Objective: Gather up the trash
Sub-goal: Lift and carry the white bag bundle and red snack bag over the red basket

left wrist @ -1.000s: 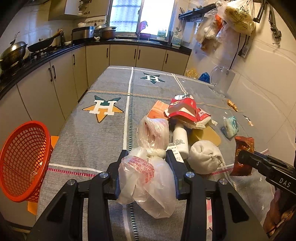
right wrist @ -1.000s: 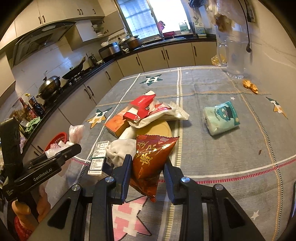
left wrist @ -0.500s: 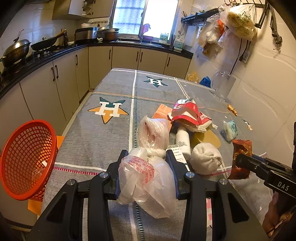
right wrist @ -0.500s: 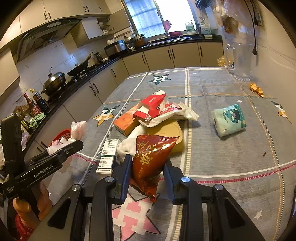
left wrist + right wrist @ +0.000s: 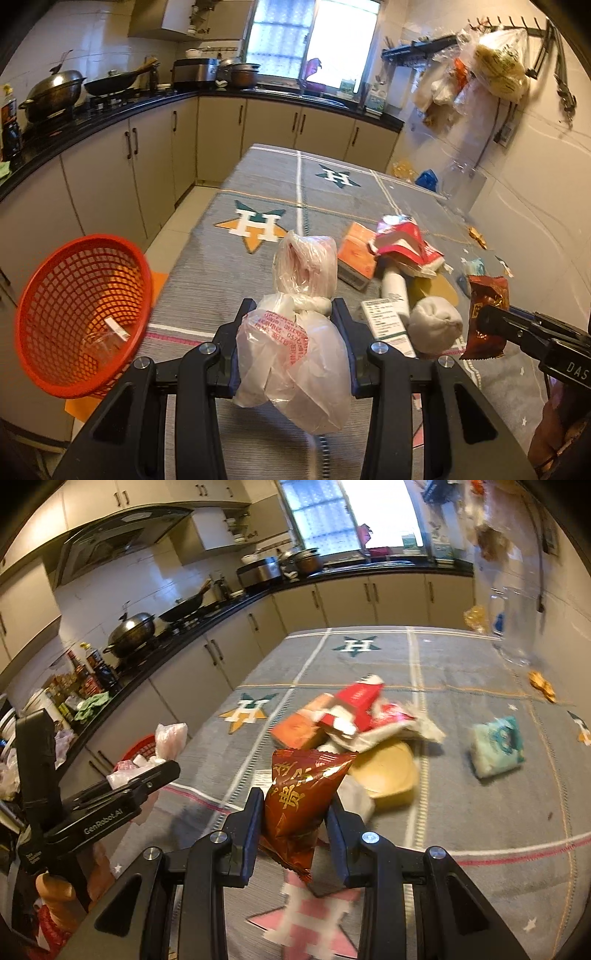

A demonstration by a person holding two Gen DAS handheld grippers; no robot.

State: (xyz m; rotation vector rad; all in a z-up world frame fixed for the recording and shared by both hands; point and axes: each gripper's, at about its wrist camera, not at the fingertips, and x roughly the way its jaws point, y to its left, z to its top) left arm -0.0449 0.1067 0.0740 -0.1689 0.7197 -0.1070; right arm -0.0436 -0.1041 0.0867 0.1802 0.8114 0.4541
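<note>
My left gripper (image 5: 293,314) is shut on a knotted white plastic bag (image 5: 295,354) and holds it above the table's near edge. An orange mesh basket (image 5: 79,314) sits off the table's left side with a clear cup and a scrap inside. My right gripper (image 5: 295,801) is shut on a dark red snack packet (image 5: 299,797), lifted over the table; it also shows in the left wrist view (image 5: 485,314). A heap of trash lies mid-table: an orange box (image 5: 356,258), red-and-white wrappers (image 5: 402,243), a white bottle (image 5: 395,291), a white wad (image 5: 436,323).
A teal tissue pack (image 5: 498,746) and a yellow lid (image 5: 388,771) lie on the grey cloth (image 5: 480,812). Gold foil scraps (image 5: 541,685) and a clear jug (image 5: 513,627) stand at the far right. Cabinets and a stove with pans line the left.
Both grippers have risen and shifted left with their loads. The basket now sits closer and larger in the left wrist view.
</note>
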